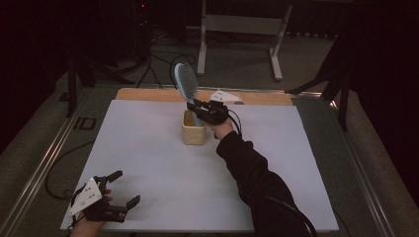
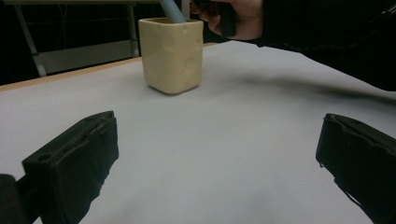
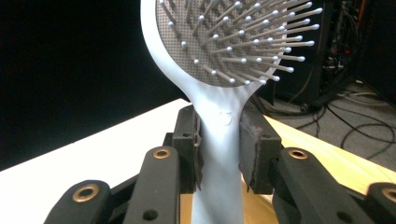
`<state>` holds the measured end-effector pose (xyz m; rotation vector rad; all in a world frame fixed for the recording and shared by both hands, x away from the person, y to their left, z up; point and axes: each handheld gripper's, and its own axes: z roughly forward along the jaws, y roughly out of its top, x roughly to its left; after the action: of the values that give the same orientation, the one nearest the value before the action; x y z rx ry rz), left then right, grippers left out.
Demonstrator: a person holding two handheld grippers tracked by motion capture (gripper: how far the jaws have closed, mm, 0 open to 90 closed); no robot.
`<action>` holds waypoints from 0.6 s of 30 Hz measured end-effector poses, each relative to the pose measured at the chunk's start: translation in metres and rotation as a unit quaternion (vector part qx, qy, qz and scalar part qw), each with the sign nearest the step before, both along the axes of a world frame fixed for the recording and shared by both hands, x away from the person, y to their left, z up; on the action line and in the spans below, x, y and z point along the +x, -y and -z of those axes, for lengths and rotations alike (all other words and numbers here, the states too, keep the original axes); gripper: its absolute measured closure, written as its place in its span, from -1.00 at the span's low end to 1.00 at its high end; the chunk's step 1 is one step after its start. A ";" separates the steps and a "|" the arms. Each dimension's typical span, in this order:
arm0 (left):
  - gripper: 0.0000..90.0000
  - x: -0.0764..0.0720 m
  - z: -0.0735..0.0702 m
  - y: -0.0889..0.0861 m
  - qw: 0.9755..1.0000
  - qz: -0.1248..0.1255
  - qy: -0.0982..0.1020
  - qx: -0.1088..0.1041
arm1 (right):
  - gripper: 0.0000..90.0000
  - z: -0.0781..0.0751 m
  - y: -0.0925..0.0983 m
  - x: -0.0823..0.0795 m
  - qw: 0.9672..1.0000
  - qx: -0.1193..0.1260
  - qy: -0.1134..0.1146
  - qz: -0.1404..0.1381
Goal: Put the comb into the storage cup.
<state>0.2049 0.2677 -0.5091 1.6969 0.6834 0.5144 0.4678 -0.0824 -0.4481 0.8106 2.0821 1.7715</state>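
A light blue hairbrush [image 1: 186, 83] stands head up, its handle end down inside a cream square cup [image 1: 193, 128] near the middle of the white sheet. My right gripper [image 1: 194, 105] is shut on the brush's handle just above the cup's rim; in the right gripper view both pads [image 3: 190, 149] press the handle of the hairbrush [image 3: 219, 135] below the bristles. My left gripper [image 1: 124, 187] lies at the near left corner of the sheet, jaws wide apart, nothing between them. In the left gripper view the cup [image 2: 172, 53] stands well beyond its fingertips [image 2: 77, 156].
The white sheet [image 1: 148, 158] covers a wooden tabletop [image 1: 148, 94], framed by metal rails. A grey table frame [image 1: 242, 29] and floor cables [image 1: 158, 54] lie beyond the far edge. The person's dark sleeve [image 1: 257, 182] crosses the right half of the sheet.
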 end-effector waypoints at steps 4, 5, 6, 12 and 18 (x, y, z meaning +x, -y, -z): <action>-1.00 0.000 0.000 0.000 1.000 0.001 -0.001 0.001 | 0.56 0.002 -0.001 -0.002 1.000 -0.017 0.003 0.000; -1.00 0.000 0.000 0.000 1.000 0.001 -0.001 0.001 | 0.56 0.002 -0.001 -0.002 1.000 -0.017 0.003 0.000; -1.00 0.000 0.000 0.000 1.000 0.001 -0.001 0.001 | 0.56 0.003 -0.002 -0.002 1.000 -0.020 0.004 -0.003; -1.00 0.000 0.000 0.000 1.000 0.001 -0.002 0.000 | 0.55 0.005 -0.003 -0.005 0.999 -0.033 0.010 0.001; -1.00 0.000 0.000 0.000 1.000 0.000 0.000 -0.001 | 0.55 0.006 -0.004 -0.007 0.999 -0.046 0.015 -0.005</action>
<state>0.2051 0.2676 -0.5093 1.6945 0.6843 0.5125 0.4608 -0.0784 -0.4537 0.7443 2.1349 1.6692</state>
